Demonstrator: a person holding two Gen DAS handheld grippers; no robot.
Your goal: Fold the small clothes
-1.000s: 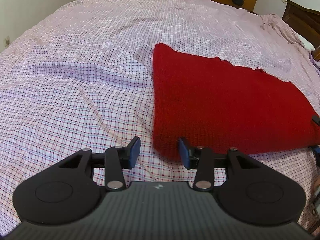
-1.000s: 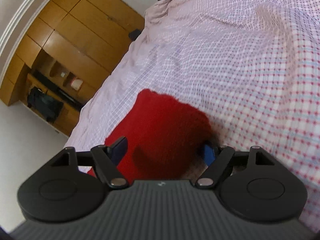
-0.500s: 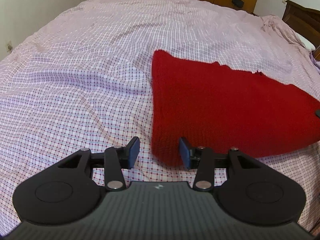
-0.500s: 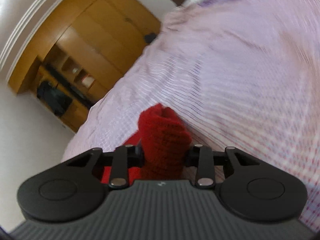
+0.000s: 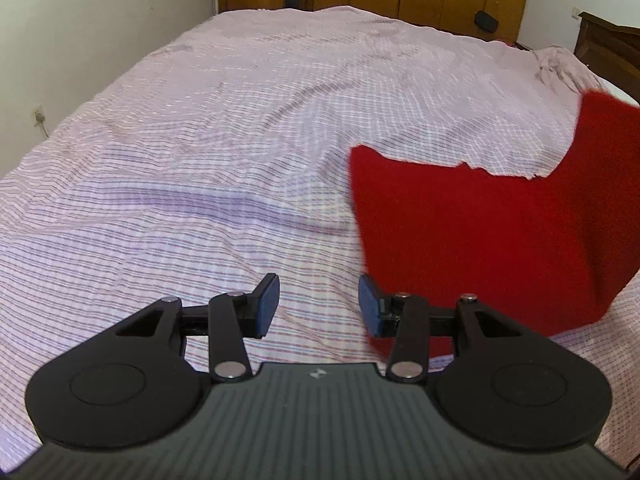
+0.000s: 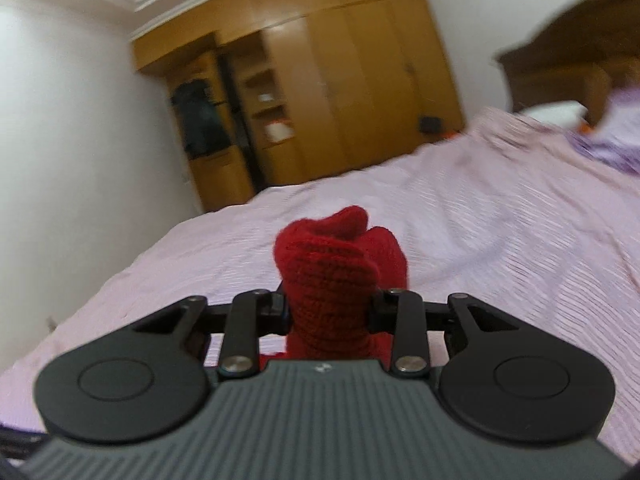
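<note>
— Across the whole bed (image 5: 240,128), what lies there?
— A checked pink sheet (image 5: 168,240), rumpled in long creases. It runs to the far edge, where a wooden wardrobe (image 6: 344,92) stands against the wall. A dark headboard (image 5: 608,48) rises at the right end.

— And the cloth?
— A red knit cloth (image 5: 480,240) lies near the bed's near edge, toward the right. Its left part rests flat on the sheet. Its right side stands lifted off the bed, rising as a red flap at the frame's right margin.

— What lifts it?
— The right gripper (image 6: 330,312). In its own view a bunched red corner (image 6: 332,264) sticks up between the jaws, which are clamped on it from both sides. The picture there is blurred.

— The left gripper (image 5: 319,305)?
— It hangs over the sheet with jaws apart and nothing between them. The right pad (image 5: 368,304) sits just at the cloth's near left corner; I cannot tell whether it touches.
</note>
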